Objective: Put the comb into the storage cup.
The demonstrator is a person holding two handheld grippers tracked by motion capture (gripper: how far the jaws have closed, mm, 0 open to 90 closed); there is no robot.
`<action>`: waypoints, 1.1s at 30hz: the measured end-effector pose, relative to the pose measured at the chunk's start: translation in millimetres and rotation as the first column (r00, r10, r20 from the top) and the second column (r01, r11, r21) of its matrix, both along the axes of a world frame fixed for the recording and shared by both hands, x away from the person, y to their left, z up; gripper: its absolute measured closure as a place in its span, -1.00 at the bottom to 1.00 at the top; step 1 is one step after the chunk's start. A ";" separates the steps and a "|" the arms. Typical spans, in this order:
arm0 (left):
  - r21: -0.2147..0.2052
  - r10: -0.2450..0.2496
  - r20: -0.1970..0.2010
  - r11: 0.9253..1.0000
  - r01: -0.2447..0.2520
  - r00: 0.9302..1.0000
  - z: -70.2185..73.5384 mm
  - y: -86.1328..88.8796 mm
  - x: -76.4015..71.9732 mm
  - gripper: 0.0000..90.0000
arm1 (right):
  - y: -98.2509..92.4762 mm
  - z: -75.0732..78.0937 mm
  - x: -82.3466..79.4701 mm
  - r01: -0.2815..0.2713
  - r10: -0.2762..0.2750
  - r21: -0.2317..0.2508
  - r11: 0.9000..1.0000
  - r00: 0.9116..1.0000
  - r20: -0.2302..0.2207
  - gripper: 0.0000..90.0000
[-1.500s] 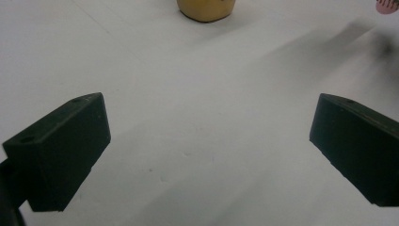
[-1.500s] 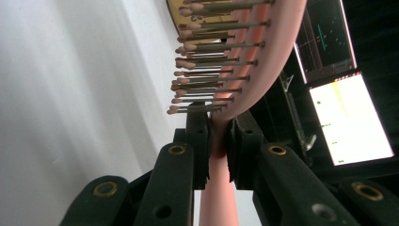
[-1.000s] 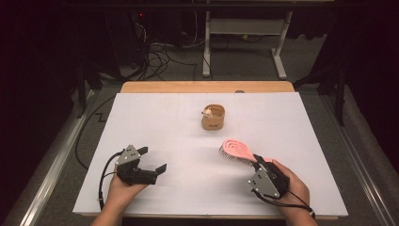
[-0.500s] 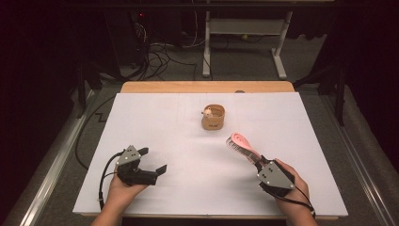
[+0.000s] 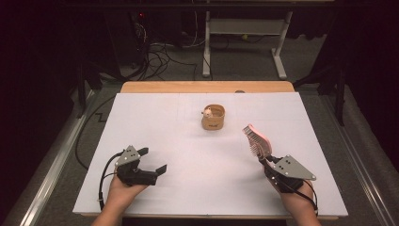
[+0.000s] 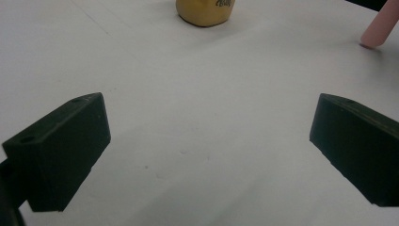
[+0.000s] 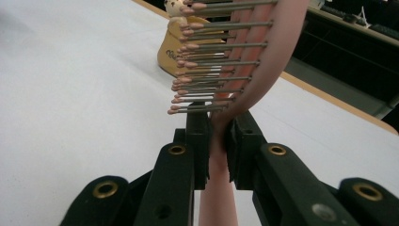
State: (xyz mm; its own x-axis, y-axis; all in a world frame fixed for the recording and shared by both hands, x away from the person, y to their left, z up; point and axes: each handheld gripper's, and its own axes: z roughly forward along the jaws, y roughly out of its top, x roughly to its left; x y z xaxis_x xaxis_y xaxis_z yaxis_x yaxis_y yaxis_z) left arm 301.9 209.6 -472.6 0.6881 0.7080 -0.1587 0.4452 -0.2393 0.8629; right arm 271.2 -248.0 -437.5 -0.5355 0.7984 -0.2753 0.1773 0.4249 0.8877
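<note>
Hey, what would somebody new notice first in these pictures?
Probably the pink hairbrush, clamped by its handle in the right gripper at the white table's right side. Next, the small tan wooden basket standing alone mid-table, and the left gripper resting open at front left.

Surface (image 5: 188,141): a wooden top covered almost wholly by a white sheet, with bare wood showing as a strip along the far edge (image 5: 207,87). One small tan container (image 5: 213,117) stands on the sheet, right of centre toward the far side, something pale inside it, dark print on its near wall. A faint crease runs across the sheet just behind it. The left gripper view shows tiny dark specks on the white near the front. A small dark item (image 5: 240,92) sits on the wood strip, too small to identify.
</note>
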 end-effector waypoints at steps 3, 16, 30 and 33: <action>-0.003 0.000 0.001 1.000 0.000 1.000 0.1 0.2 -0.6 -1.00 | -4.0 0.1 1.0 0.005 -0.005 0.039 0.999 1.000 -0.011 0.82; -0.024 0.007 0.020 1.000 -0.007 1.000 1.1 2.7 -0.9 -1.00 | -16.7 0.0 4.2 0.032 -0.024 0.161 0.987 0.999 -0.047 0.81; -0.046 0.003 0.054 0.999 0.000 0.999 1.6 3.1 -2.0 -1.00 | -16.2 -0.2 7.3 0.040 -0.030 0.219 0.975 0.998 -0.048 0.81; -0.046 -0.013 0.056 0.999 0.016 0.998 1.8 2.8 -2.2 -1.00 | -11.8 -1.2 9.1 0.038 -0.028 0.218 0.975 0.998 -0.049 0.81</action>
State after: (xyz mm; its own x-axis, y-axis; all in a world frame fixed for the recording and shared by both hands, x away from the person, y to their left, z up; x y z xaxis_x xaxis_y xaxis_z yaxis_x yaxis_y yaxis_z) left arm 299.7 212.5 -470.8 0.7071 0.6905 -0.1525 0.3930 -0.2044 0.8965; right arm 280.3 -259.8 -438.8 -0.5156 0.8541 -0.0678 0.2304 0.2145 0.9492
